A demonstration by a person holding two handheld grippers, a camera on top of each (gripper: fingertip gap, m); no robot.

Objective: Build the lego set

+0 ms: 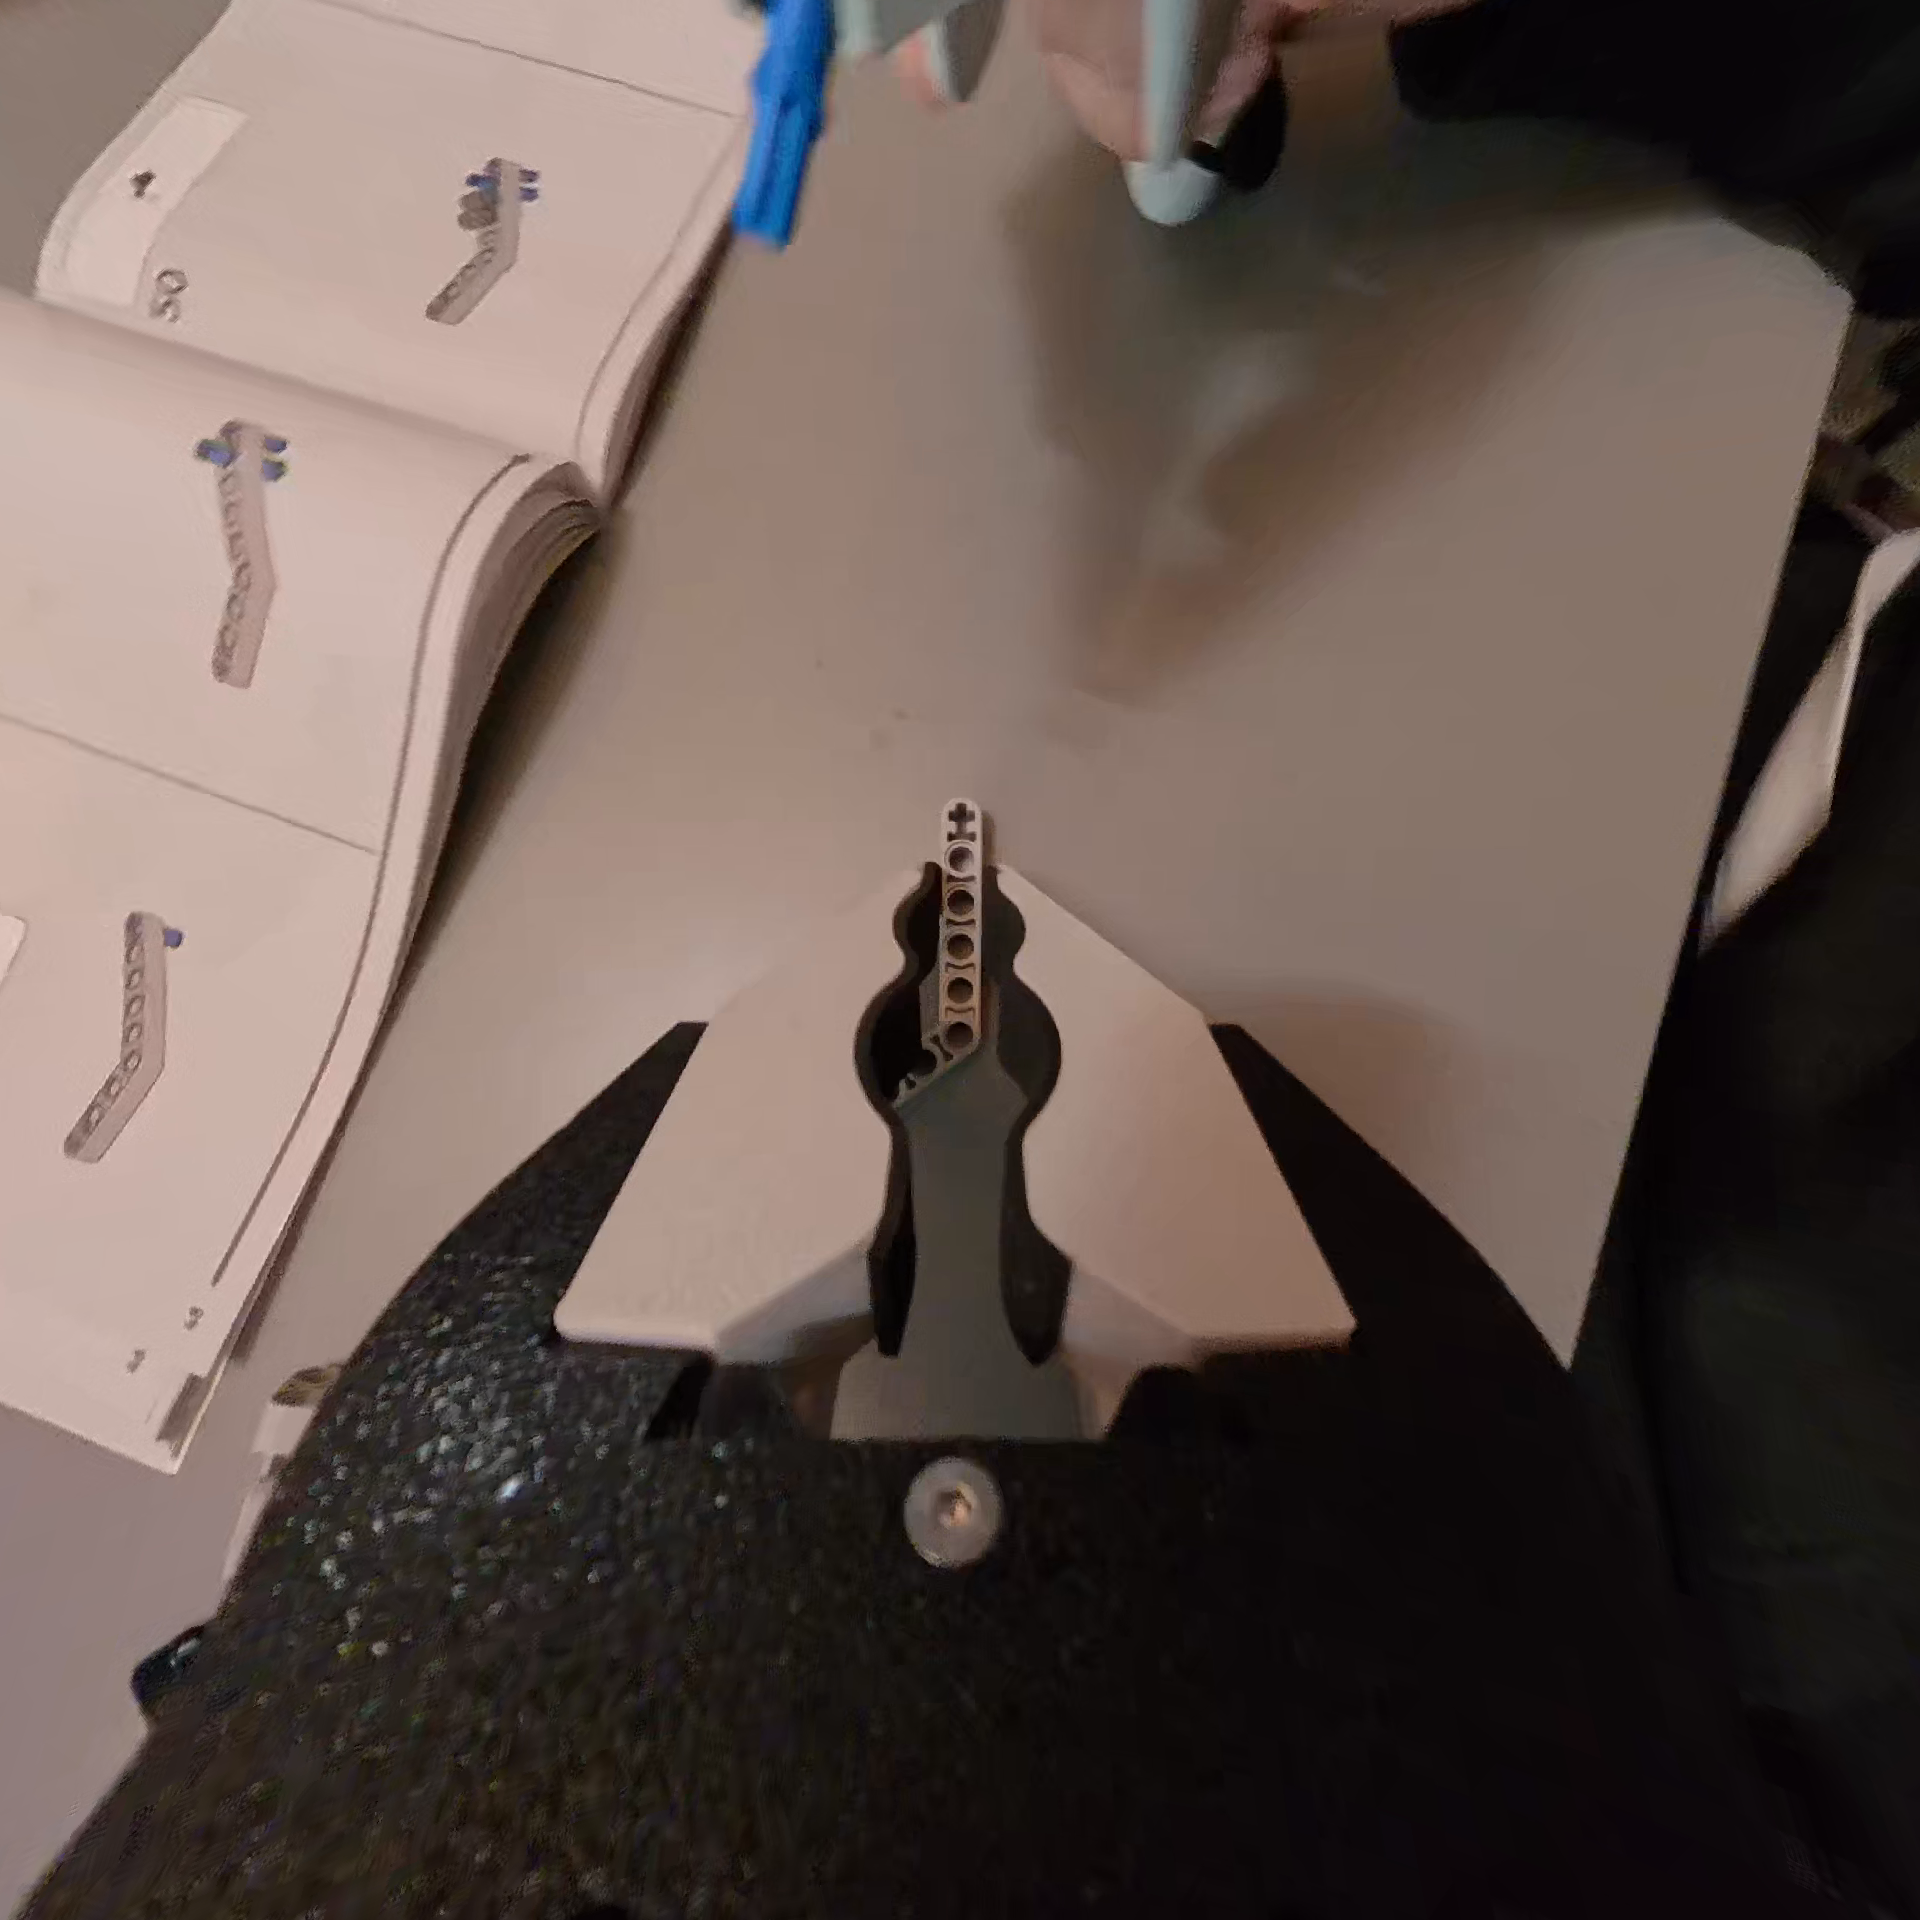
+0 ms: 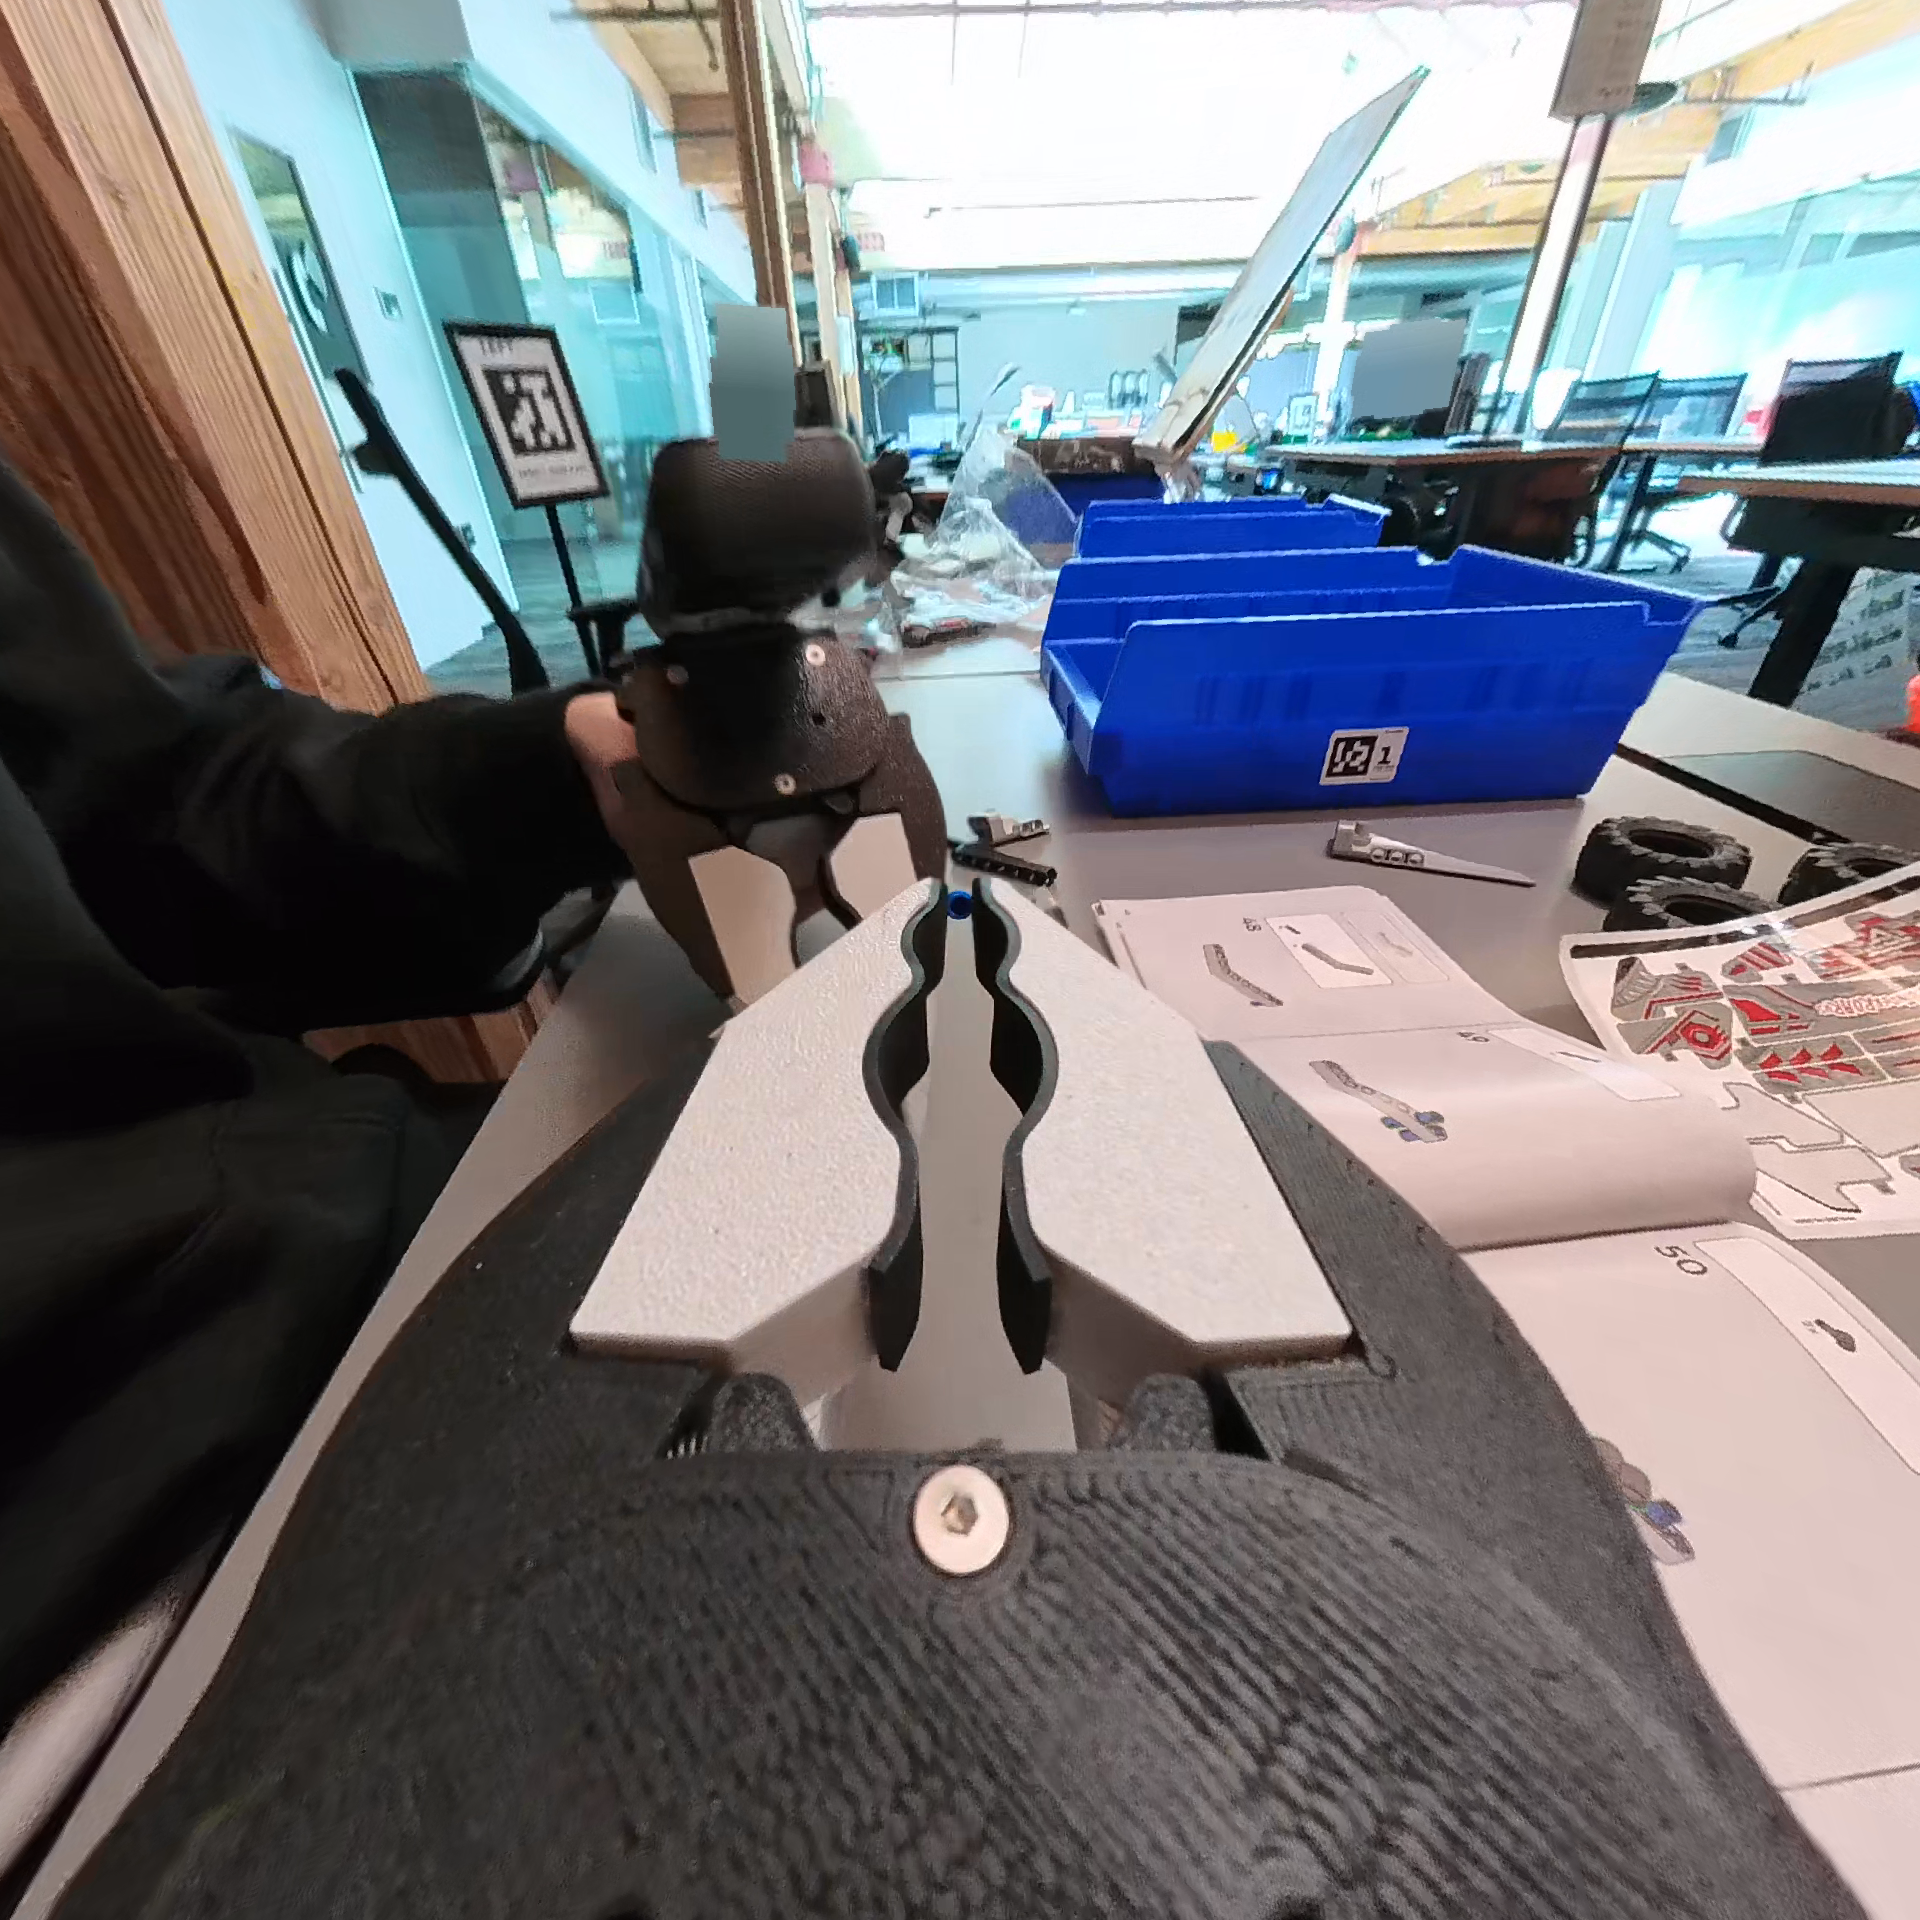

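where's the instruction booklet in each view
Left wrist view: the instruction booklet lies open along the left edge, left of the left gripper holding the grey beam.
Right wrist view: it lies at lower right on the table, right of the right gripper.
Shared landmark: the grey table under both.

We count two blue plastic bins, three black rubber tyres, one open instruction booklet beside them, and one bent grey beam.
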